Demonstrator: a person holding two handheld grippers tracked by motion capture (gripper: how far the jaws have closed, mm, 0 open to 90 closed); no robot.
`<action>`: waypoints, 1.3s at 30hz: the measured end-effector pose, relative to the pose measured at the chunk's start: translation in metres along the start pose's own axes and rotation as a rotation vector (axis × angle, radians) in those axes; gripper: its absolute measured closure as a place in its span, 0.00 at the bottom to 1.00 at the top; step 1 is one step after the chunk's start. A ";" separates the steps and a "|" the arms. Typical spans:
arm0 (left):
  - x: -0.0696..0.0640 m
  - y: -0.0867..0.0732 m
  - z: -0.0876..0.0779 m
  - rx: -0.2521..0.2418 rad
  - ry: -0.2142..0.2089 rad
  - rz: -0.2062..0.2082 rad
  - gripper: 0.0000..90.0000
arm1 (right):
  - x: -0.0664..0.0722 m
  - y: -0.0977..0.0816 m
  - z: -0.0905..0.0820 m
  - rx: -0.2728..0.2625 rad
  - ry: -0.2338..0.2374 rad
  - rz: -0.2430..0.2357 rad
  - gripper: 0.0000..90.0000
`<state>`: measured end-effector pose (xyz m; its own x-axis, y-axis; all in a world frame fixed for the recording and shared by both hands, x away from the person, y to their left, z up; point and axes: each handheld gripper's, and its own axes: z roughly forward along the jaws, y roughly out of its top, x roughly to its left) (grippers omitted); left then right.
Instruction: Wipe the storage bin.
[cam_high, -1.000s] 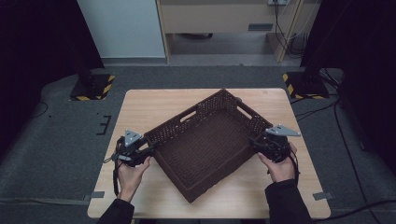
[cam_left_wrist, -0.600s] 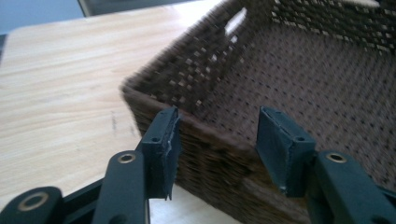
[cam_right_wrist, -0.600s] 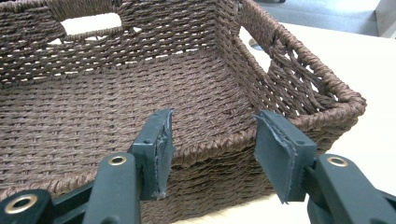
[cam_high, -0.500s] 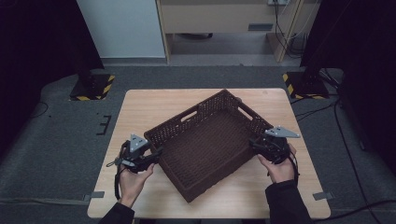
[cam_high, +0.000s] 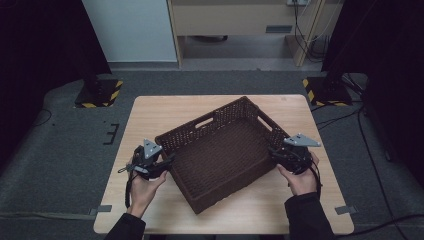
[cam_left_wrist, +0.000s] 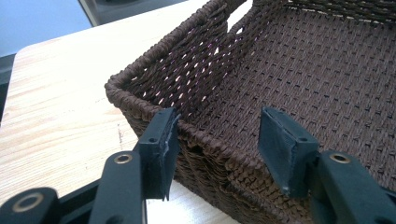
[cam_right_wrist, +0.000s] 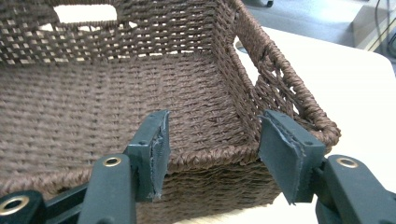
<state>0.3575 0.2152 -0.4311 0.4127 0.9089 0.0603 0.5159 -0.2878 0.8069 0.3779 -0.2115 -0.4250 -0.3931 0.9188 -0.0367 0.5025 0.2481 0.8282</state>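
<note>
An empty dark brown woven basket (cam_high: 220, 150) sits turned at an angle on the light wooden table (cam_high: 165, 110). My left gripper (cam_high: 167, 161) is at the basket's left corner. In the left gripper view its jaws (cam_left_wrist: 217, 144) straddle the basket wall (cam_left_wrist: 219, 154) with a clear gap; they have just been opening. My right gripper (cam_high: 274, 152) is at the right corner. In the right gripper view its jaws (cam_right_wrist: 212, 149) stand apart in front of the near wall (cam_right_wrist: 210, 161), pads off the weave, and they too have just been opening.
Bare tabletop surrounds the basket, widest at the back left and the front right. Yellow-and-black striped stand bases rest on the grey floor at the back left (cam_high: 97, 95) and back right (cam_high: 325, 92). Cables (cam_high: 350, 120) trail on the floor beyond the table's right edge.
Both grippers' jaws have spread wider at the basket's corners. The left hand has shifted slightly towards the basket. The basket stays in about the same place.
</note>
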 end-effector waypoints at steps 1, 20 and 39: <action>0.001 0.000 -0.001 0.001 -0.007 -0.005 0.52 | 0.002 0.000 0.000 0.006 -0.010 -0.014 0.48; 0.003 0.000 0.003 0.007 -0.024 -0.015 0.51 | -0.013 0.002 -0.007 -0.040 -0.035 0.011 0.50; -0.003 -0.003 0.002 0.010 -0.030 -0.009 0.53 | -0.017 -0.003 -0.006 -0.031 -0.020 0.013 0.53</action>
<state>0.3563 0.2122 -0.4351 0.4300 0.9022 0.0353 0.5269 -0.2825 0.8016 0.3786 -0.2295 -0.4235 -0.3707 0.9280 -0.0366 0.4837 0.2265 0.8454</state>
